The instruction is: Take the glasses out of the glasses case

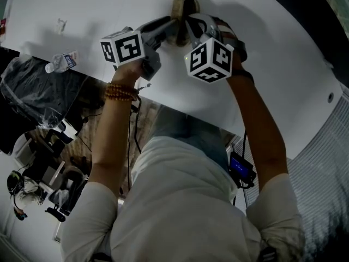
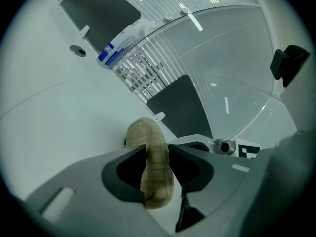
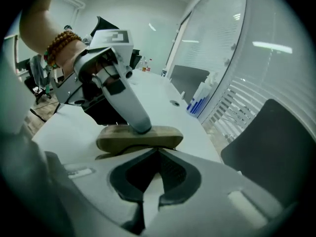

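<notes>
A tan woven glasses case (image 1: 182,7) lies on the white table (image 1: 82,15) near its far side. My left gripper (image 1: 170,25) is shut on the case (image 2: 153,162), one dark pad pressing each of its sides. In the right gripper view a left finger (image 3: 131,110) bears down on the top of the case (image 3: 163,135), and a thin seam shows along the case's lower edge. My right gripper (image 3: 158,150) is shut with nothing in it, its tips just short of the case's near side. The glasses themselves are hidden.
A water bottle (image 1: 61,62) lies at the table's left edge. Another blue-labelled bottle (image 2: 118,43) stands at the far edge by the slatted glass wall. Dark chairs (image 2: 180,107) (image 3: 276,142) stand beyond the table. A round cable port (image 2: 77,50) sits in the tabletop.
</notes>
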`<state>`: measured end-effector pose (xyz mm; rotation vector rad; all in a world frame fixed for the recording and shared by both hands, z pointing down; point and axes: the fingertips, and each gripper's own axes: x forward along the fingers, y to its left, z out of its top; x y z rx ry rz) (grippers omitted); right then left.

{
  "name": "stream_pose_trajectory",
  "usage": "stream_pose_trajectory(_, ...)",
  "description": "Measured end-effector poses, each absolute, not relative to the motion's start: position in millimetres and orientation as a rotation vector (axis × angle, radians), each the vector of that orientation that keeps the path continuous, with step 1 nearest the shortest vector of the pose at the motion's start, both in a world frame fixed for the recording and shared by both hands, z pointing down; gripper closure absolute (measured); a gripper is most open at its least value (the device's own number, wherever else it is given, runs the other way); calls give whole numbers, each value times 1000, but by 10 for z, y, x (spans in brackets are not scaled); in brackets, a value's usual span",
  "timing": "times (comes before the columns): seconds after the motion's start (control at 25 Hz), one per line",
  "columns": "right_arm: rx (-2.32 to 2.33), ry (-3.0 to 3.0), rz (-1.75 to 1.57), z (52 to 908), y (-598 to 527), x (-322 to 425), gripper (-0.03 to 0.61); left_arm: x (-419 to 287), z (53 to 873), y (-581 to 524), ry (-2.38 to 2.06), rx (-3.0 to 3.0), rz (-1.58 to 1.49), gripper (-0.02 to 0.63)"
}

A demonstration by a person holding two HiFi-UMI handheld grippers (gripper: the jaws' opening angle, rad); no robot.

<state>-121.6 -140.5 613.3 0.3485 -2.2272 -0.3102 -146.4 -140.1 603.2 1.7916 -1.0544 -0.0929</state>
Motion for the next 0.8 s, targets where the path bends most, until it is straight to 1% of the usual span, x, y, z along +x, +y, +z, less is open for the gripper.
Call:
stream_pose_trajectory(0.4,328,-2209,-289,6296,-1383,-1073,578,-1530,5999,-1398,-1027,1788,-106,431)
stream_pose_trajectory(0.68,322,-2222,-270,6361,-1303,-1022,578,-1784,6002,-1455,-1110,1778,-113,434)
stream_pose_trajectory(0.8,328,-2231,-253,6397,-1277,-983,578,-1875,6045,-1479,-1150,1761,-100,450)
